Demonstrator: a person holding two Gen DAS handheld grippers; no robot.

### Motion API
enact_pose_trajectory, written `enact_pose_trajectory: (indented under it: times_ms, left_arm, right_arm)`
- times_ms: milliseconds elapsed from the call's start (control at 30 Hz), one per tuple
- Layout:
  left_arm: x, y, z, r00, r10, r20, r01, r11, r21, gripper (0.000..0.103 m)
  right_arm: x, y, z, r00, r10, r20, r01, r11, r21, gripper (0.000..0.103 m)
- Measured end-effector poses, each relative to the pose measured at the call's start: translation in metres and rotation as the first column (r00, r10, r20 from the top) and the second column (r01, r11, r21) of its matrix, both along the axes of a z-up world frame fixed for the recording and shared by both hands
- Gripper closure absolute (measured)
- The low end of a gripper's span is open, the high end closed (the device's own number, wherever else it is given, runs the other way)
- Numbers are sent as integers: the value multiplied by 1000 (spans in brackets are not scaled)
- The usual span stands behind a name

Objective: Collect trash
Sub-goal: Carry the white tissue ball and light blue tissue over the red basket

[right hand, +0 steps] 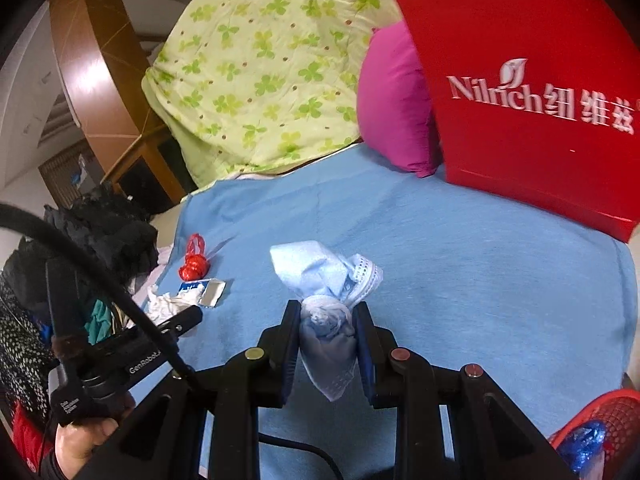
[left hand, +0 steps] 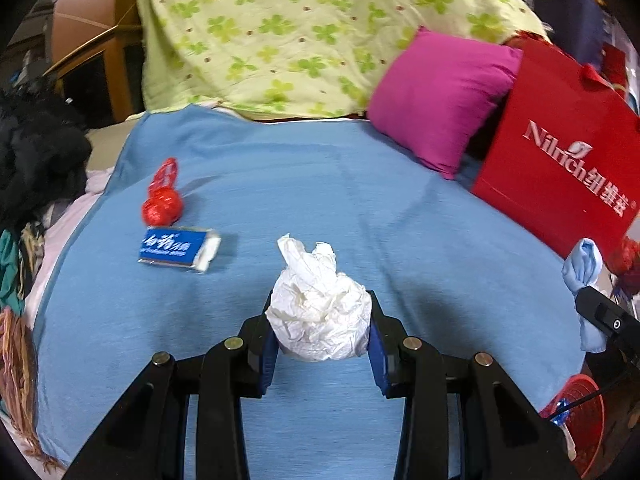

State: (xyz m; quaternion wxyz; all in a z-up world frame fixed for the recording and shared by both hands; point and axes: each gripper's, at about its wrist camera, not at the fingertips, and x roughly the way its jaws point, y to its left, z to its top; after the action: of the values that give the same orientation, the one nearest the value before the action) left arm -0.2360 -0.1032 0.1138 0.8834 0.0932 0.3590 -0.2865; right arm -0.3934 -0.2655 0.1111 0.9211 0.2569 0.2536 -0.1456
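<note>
I am gripping a crumpled white tissue ball point(left hand: 320, 304) in the left hand-held gripper point(left hand: 320, 320); it is bulging past the fingertips and could be squeezing out. The right hand-held gripper point(right hand: 326, 328) is pinching a blue face mask point(right hand: 326, 280), long axis running forward past the tips and hanging behind, loose ends risking a snag. The red basket point(right hand: 608, 420) is sitting low to its right.

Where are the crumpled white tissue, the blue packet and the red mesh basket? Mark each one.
crumpled white tissue point(left hand: 320, 312), left wrist view, middle of the wad.
blue packet point(left hand: 172, 249), left wrist view, its printed blue face.
red mesh basket point(right hand: 616, 416), right wrist view, its mesh wall.
</note>
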Motion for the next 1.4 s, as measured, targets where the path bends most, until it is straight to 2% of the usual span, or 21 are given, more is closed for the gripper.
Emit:
enact_pose_trajectory:
  times_ms: [600,767,900,1067,1200,1300,1400]
  left_arm:
    - [-50,-47,16,989,-145,20,146,989,-19,63]
    - [-71,-56,26,981,-193,35,194,980,-36,63]
    - [-91,-63,36,970,-238,51,241,969,-52,63]
    - [-117,-69,52,952,-294,81,300,951,-73,63]
    - [-142,-79,63,928,-360,90,367,927,-79,63]
    - [-159,-90,66,906,-415,83,421,903,-82,63]
    - [-176,-101,62,880,-470,64,474,878,-73,63]
  right_arm:
    - [-87,-36,-3,987,-159,22,159,987,32,75]
    - [-118,-41,7,976,-213,44,212,977,21,75]
    - [-152,-43,28,960,-264,92,265,964,-2,75]
    - [-199,-42,71,933,-317,167,332,941,-64,75]
    - [-234,-43,96,916,-357,185,379,920,-103,75]
    - [-256,-43,93,907,-390,161,410,904,-123,75]
    - [-269,-49,72,897,-429,106,439,891,-114,75]
